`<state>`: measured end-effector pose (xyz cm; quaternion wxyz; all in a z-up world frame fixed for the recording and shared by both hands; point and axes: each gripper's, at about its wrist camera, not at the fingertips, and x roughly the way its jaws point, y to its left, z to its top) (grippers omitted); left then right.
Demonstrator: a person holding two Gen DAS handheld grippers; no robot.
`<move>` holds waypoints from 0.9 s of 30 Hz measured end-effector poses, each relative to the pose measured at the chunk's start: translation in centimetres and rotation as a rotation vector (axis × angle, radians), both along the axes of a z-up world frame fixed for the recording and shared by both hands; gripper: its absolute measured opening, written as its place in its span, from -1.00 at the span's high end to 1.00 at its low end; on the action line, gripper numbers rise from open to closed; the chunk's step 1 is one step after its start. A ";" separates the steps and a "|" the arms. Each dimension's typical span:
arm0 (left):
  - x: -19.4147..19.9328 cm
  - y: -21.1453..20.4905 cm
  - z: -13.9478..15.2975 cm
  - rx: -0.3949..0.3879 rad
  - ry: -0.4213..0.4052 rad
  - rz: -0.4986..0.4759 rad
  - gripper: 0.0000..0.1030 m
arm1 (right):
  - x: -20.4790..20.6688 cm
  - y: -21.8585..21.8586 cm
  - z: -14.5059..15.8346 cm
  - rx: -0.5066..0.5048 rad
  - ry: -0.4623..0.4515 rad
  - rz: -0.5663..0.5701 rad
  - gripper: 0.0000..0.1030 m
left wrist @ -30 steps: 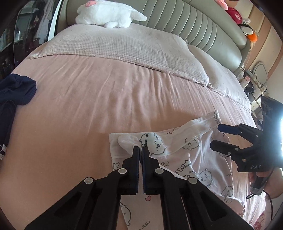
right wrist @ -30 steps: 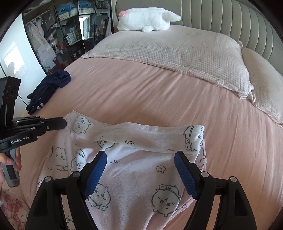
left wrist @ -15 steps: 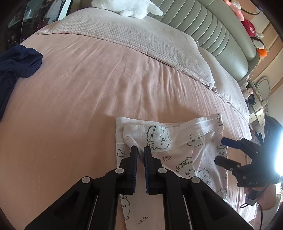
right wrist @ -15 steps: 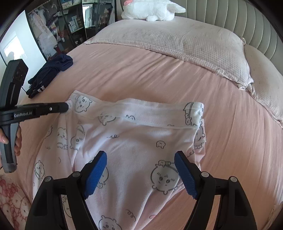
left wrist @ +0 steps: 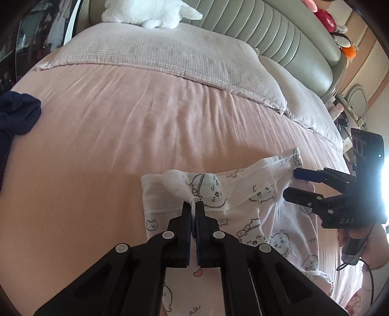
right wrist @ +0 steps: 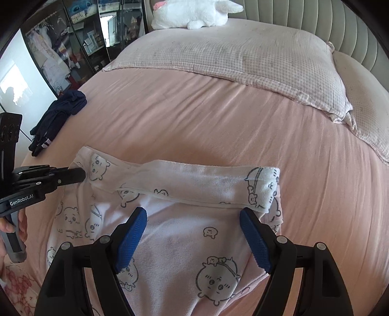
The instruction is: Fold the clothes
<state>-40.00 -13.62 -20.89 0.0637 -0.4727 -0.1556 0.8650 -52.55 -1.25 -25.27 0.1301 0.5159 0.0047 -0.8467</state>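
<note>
A pink sheet covers the bed, creased in long folds. Two checked pillows lie side by side against the padded grey headboard, with a white plush toy on the left one. A dark navy garment is crumpled at the bed's left edge, near glass-fronted cabinets.

Bed with pink sheet fills the scene. Grey-green padded headboard at far end, checked pillows below it, white plush toy on top. Glass-door cabinets far left (reflective). Strong glare near right, bright window left.
</note>
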 end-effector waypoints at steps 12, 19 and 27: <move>-0.6 -2.6 -1.1 -0.058 -0.048 0.048 0.85 | -1.3 0.4 -1.2 0.137 0.037 -0.029 -0.63; -0.2 -2.9 0.6 -0.245 -0.018 0.089 -0.01 | -0.1 0.1 0.8 0.091 0.129 -0.033 -0.68; 0.2 -2.6 1.8 -0.292 0.043 0.056 0.00 | -0.8 -0.7 -1.3 0.163 0.044 -0.007 -0.79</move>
